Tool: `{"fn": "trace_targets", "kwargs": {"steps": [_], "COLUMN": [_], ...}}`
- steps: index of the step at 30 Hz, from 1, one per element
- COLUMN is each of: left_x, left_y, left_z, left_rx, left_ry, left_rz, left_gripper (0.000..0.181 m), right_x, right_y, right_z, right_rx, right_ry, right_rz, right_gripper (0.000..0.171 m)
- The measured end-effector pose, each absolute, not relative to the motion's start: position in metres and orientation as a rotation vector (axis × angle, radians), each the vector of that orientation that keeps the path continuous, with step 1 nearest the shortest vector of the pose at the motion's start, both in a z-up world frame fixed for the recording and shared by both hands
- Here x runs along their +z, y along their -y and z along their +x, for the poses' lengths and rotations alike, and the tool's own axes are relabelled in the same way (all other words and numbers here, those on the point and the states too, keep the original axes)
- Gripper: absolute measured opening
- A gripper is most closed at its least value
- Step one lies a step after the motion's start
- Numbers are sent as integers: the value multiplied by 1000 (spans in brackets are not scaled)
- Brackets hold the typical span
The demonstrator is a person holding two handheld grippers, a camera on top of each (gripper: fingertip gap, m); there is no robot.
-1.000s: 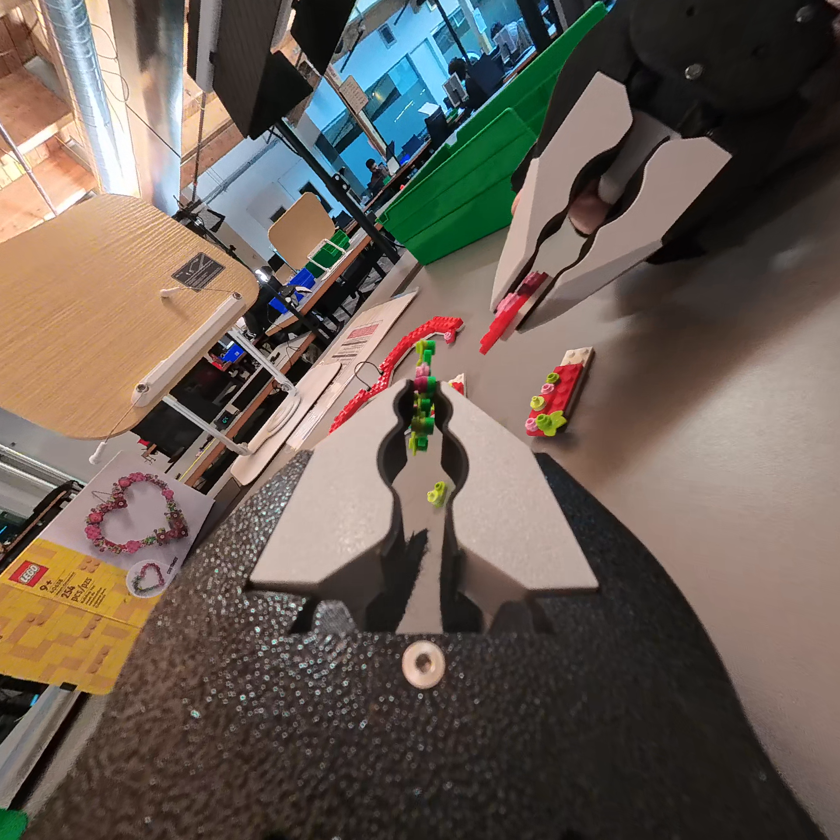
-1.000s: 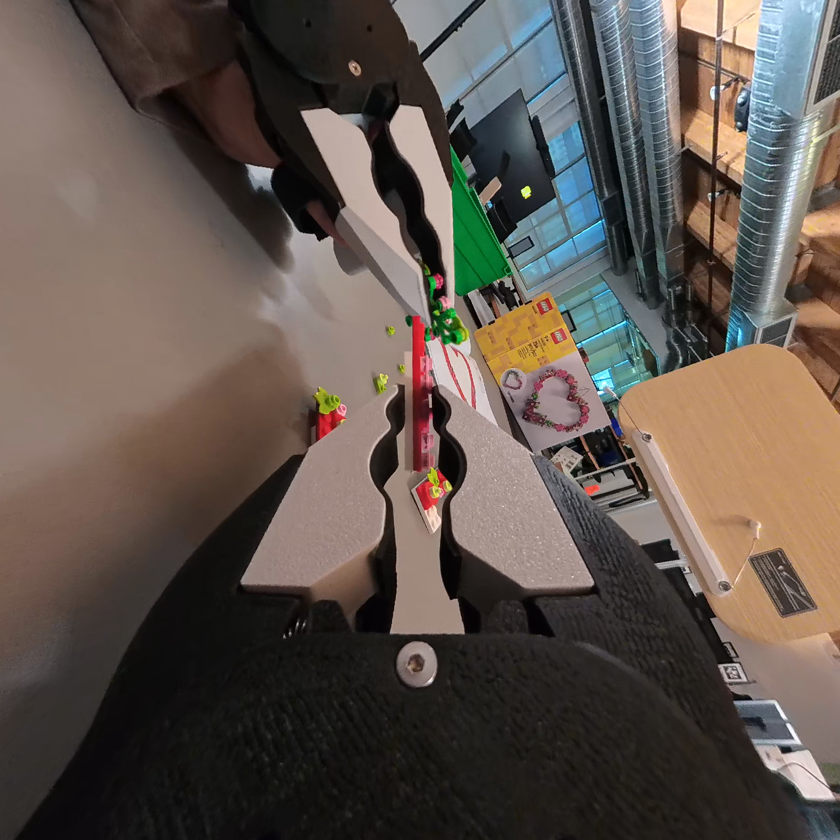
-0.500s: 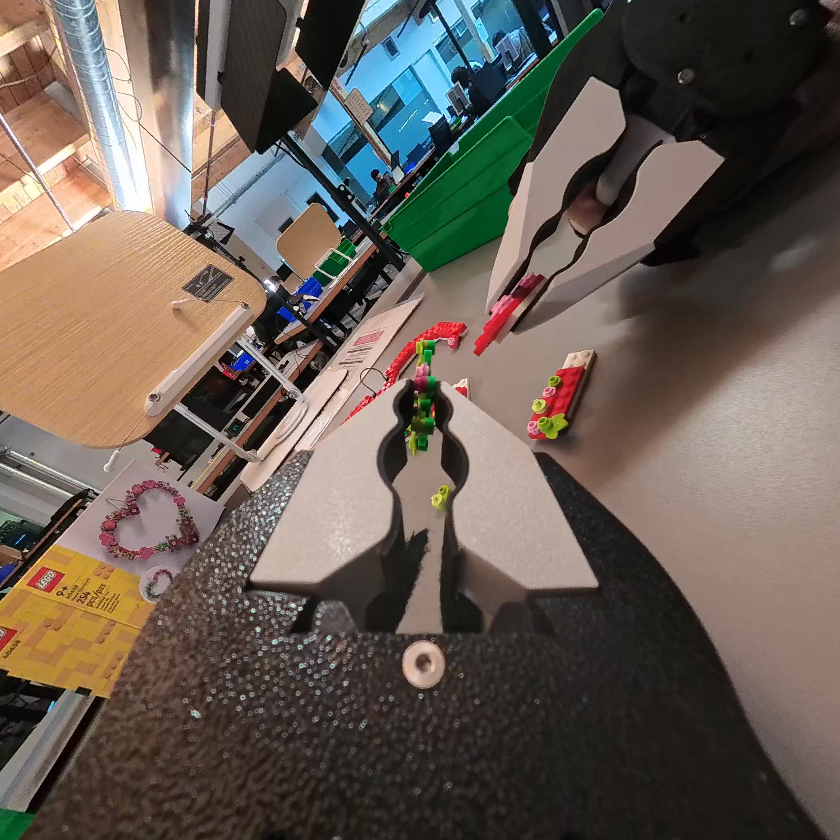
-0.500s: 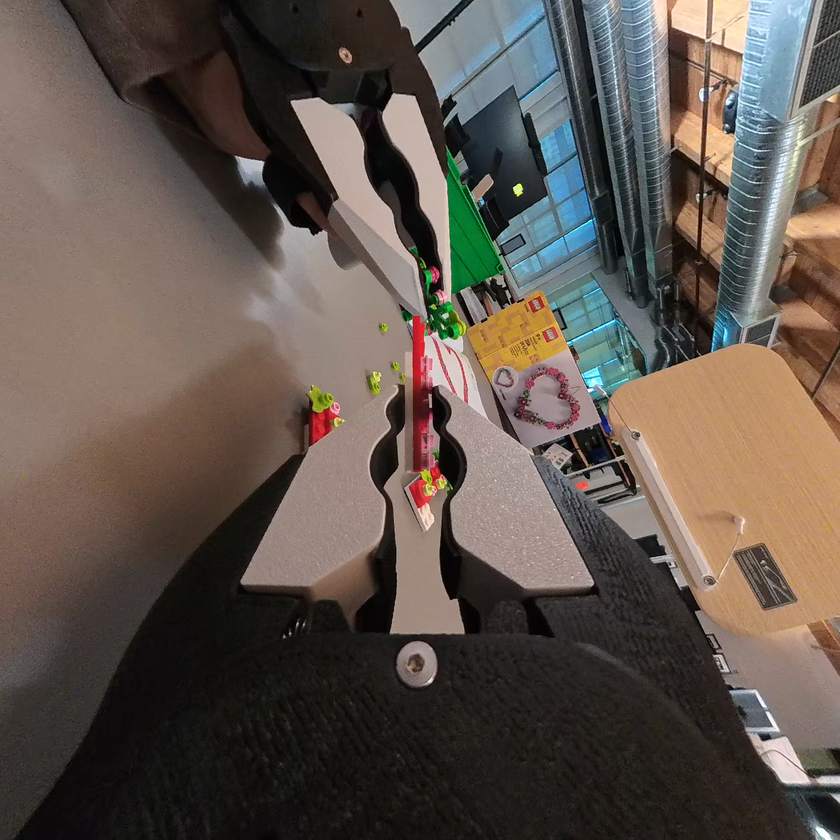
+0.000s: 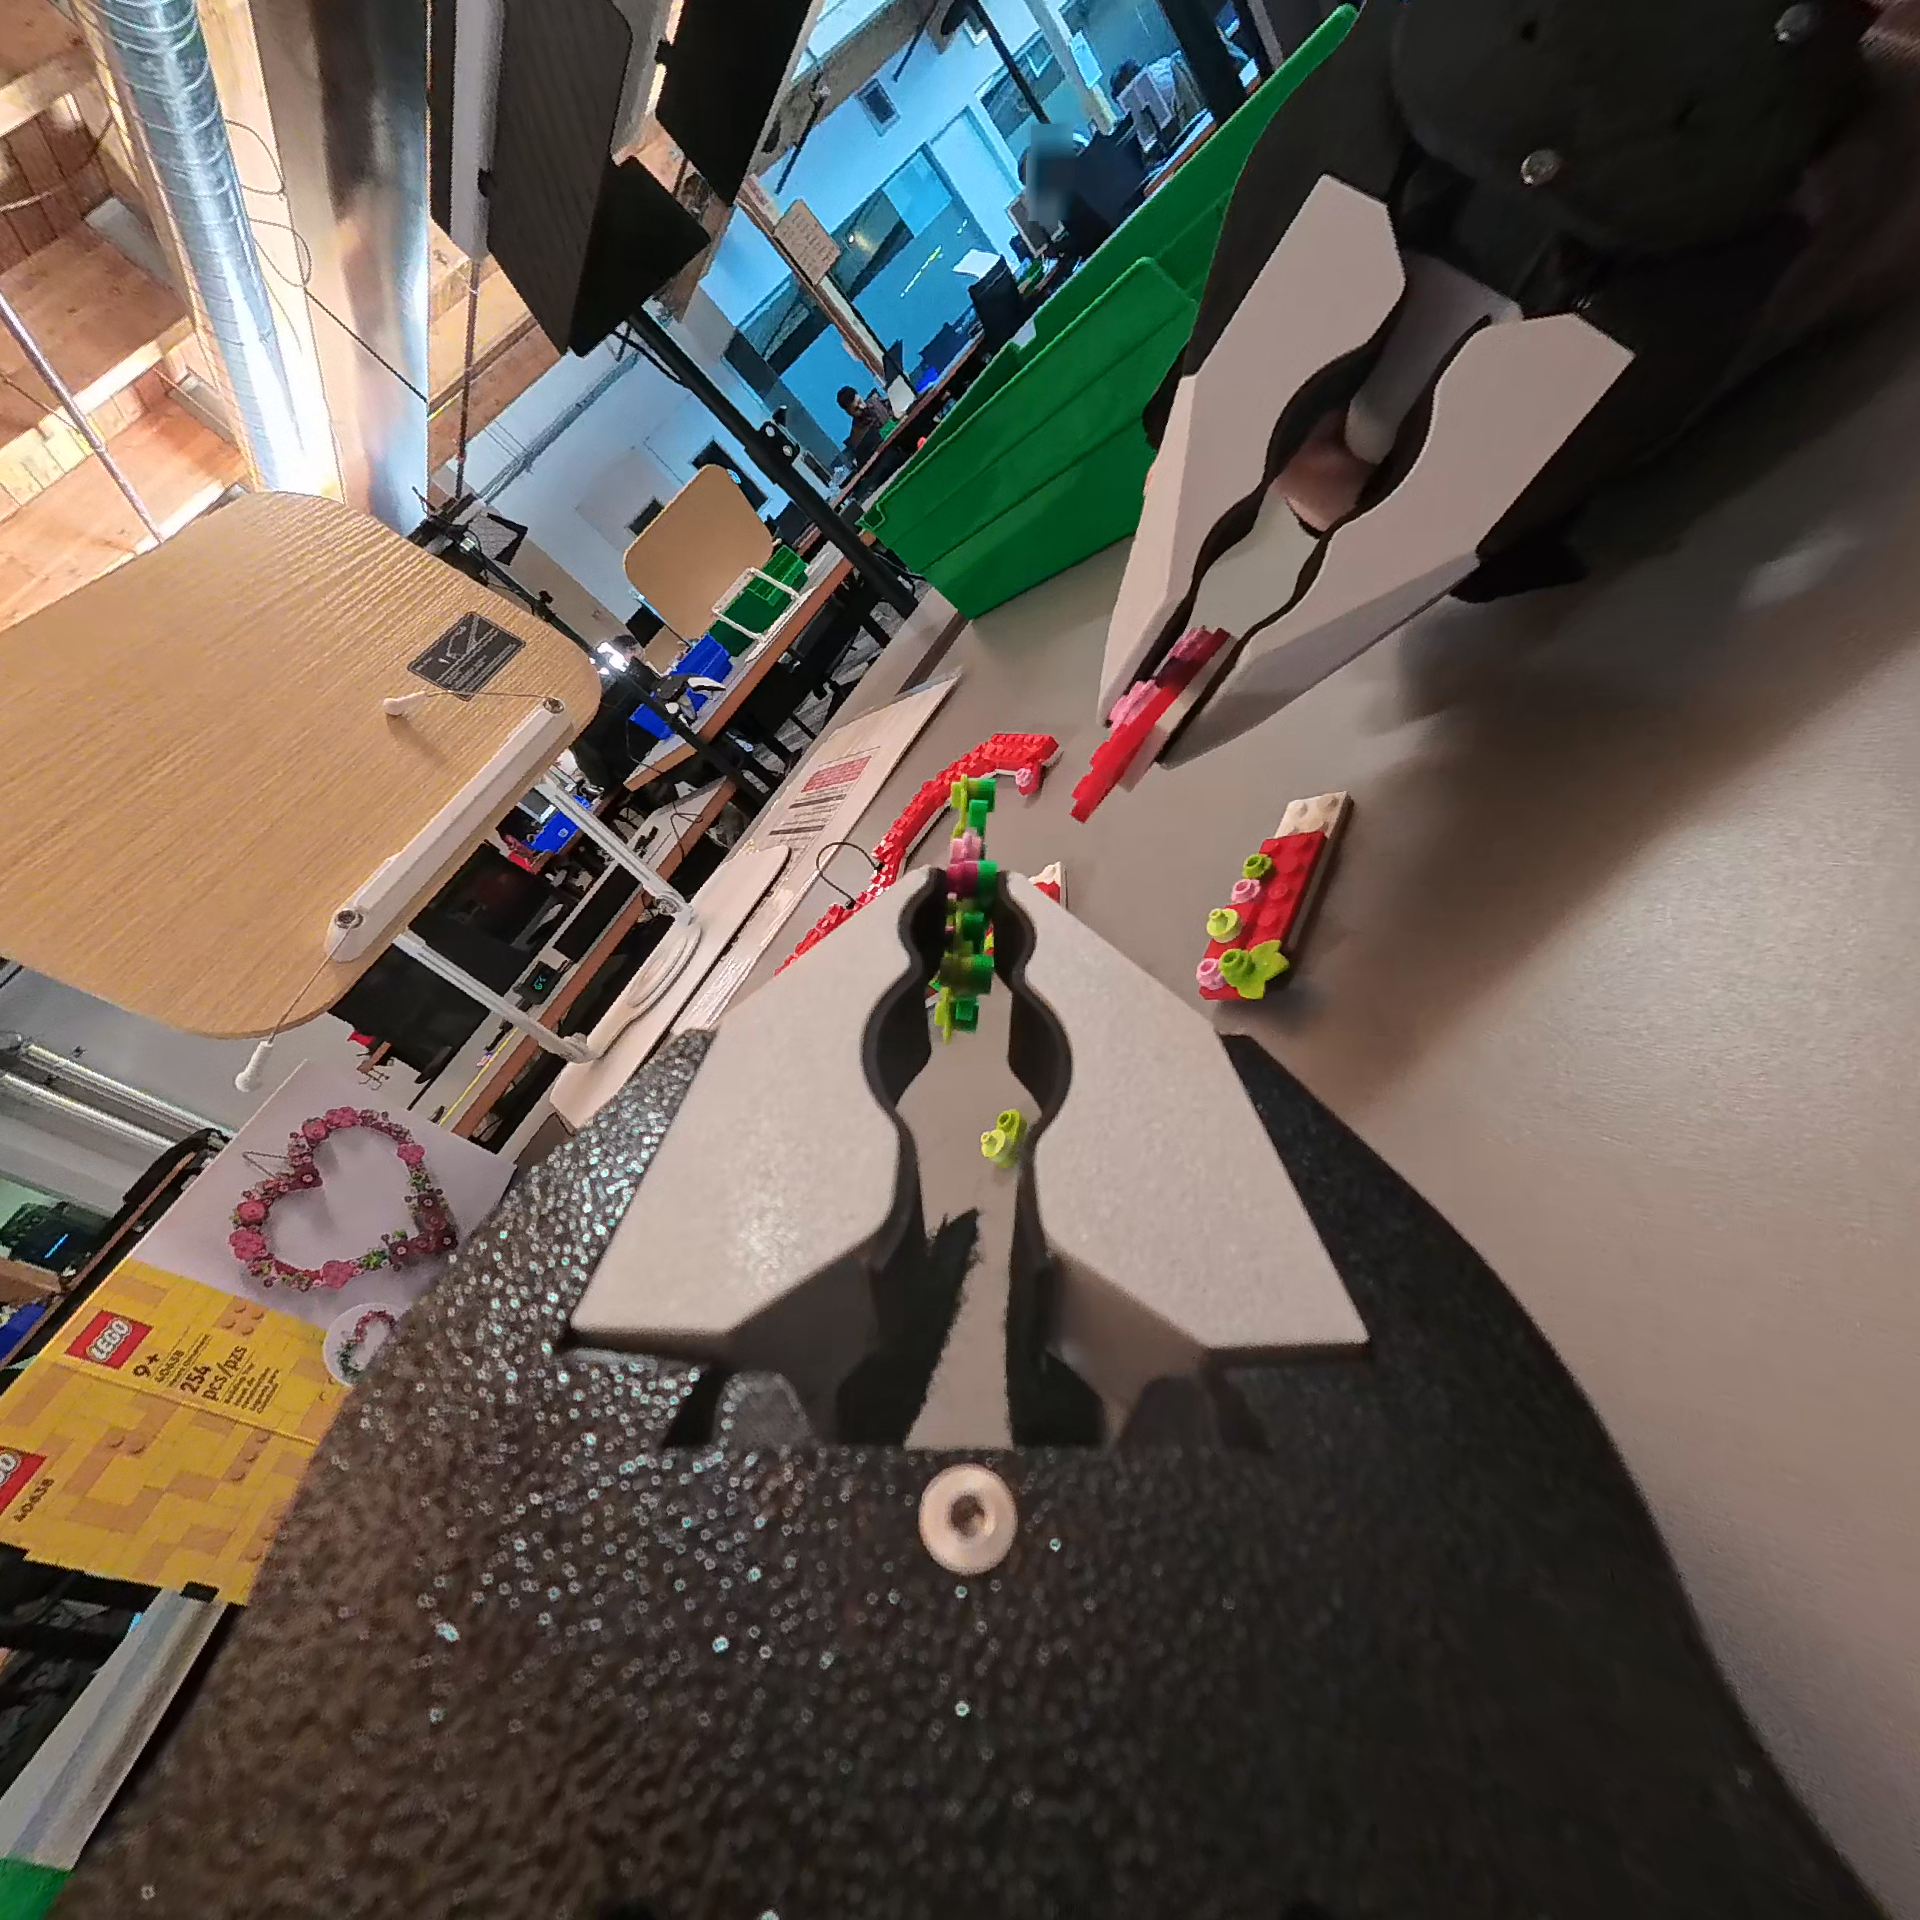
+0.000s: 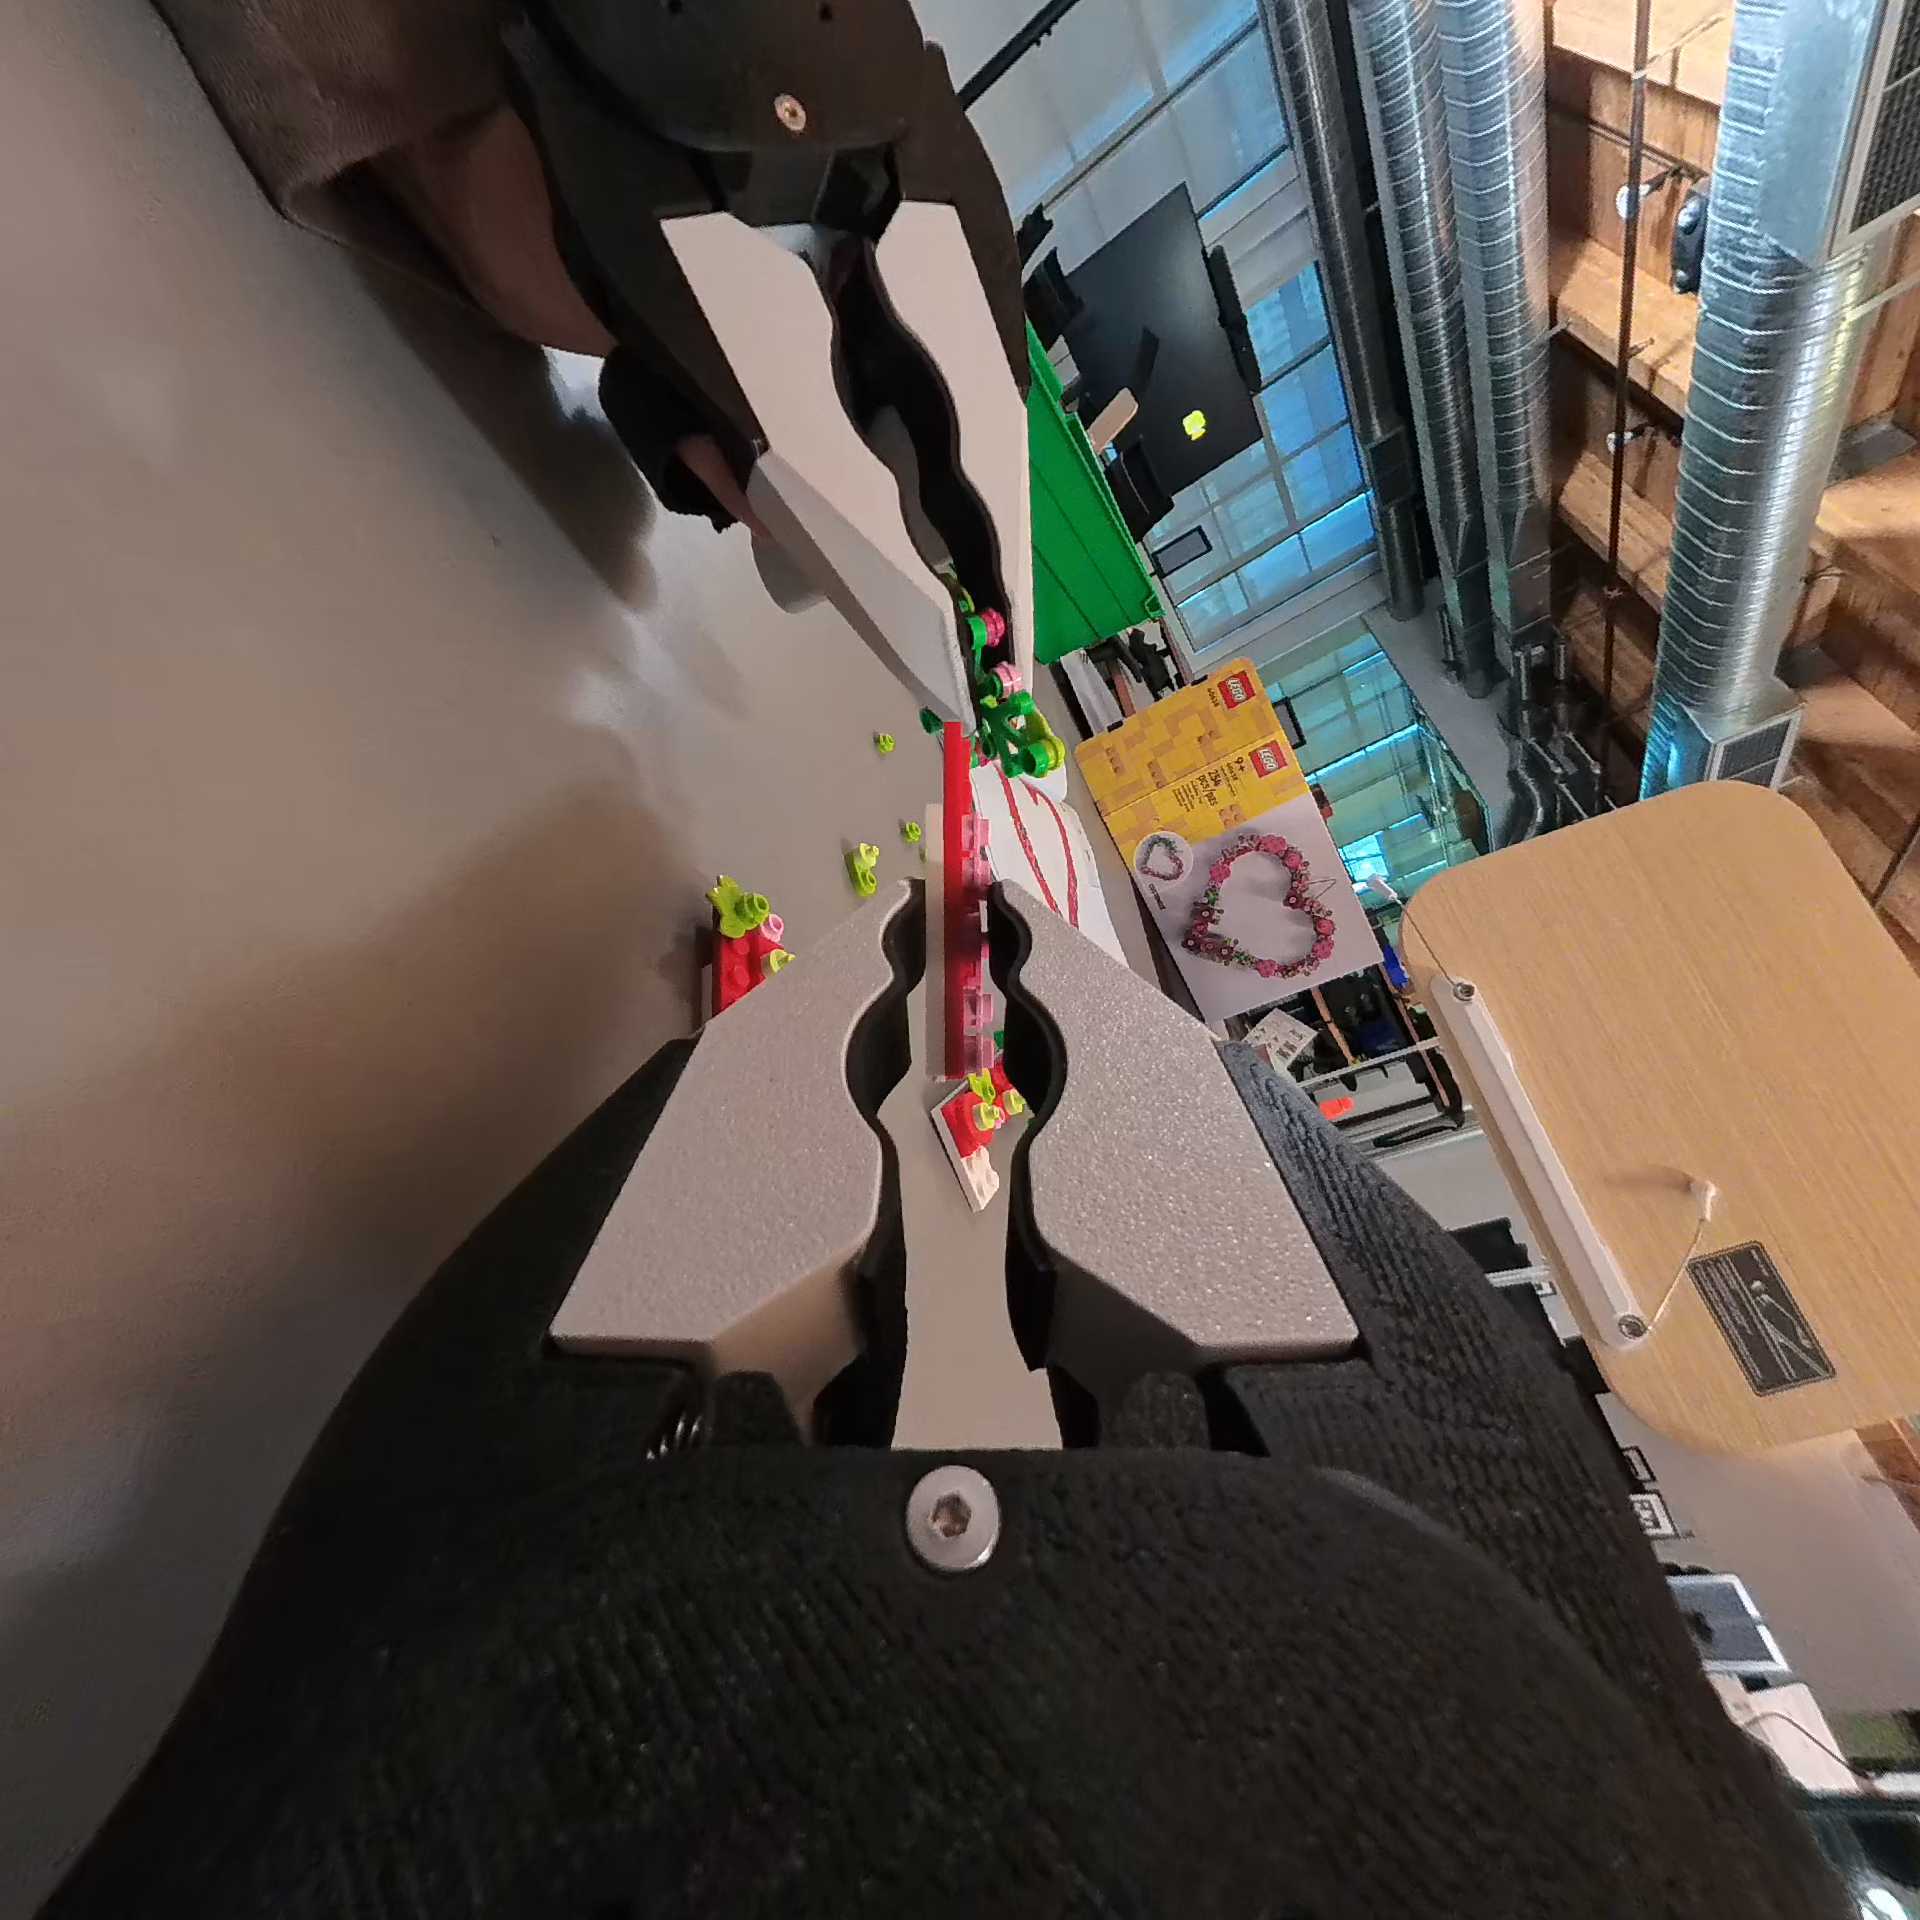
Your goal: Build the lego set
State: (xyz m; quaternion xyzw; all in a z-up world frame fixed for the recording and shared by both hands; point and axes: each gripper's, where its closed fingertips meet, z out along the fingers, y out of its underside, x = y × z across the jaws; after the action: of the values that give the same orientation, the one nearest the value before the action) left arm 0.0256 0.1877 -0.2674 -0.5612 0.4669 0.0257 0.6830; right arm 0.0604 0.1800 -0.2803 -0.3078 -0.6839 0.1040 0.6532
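My left gripper (image 5: 971,881) is shut on a strip of green and pink flower pieces (image 5: 964,940) that sticks out past its tips. My right gripper (image 6: 956,888) is shut on a long red and pink plate strip (image 6: 958,935). The two grippers face each other just above the grey table (image 5: 1558,1039). In the right wrist view the left gripper (image 6: 987,691) holds the flower strip (image 6: 1003,717) right at the far end of the red strip. In the left wrist view the right gripper (image 5: 1143,727) holds its strip (image 5: 1127,732) low over the table.
A red plate with lime and pink flowers (image 5: 1268,914) lies right of the left gripper. A curved red arc (image 5: 935,810), a small red and white assembly (image 6: 971,1132) and loose lime pieces (image 6: 862,862) lie on the table. Green bins (image 5: 1039,468) and the yellow set box (image 5: 156,1403) stand around it.
Both grippers keep their grip and stay facing each other. The views have shifted only slightly; the held strips stay close end to end.
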Motion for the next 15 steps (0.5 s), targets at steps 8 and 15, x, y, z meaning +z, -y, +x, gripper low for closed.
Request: {"fn": "trace_targets", "kwargs": {"steps": [8, 15], "left_x": [-268, -268], "left_y": [-188, -188], "left_z": [26, 26], "left_rx": [59, 62], "left_ry": [-1052, -1054], "left_rz": [-1257, -1256], "left_gripper": [6, 6], "right_x": [-281, -282], "right_y": [-180, -181], "right_z": [60, 60], "right_rx": [235, 235], "right_ry": [1558, 1559], "right_rz": [-700, -703], "right_gripper": [10, 10]}}
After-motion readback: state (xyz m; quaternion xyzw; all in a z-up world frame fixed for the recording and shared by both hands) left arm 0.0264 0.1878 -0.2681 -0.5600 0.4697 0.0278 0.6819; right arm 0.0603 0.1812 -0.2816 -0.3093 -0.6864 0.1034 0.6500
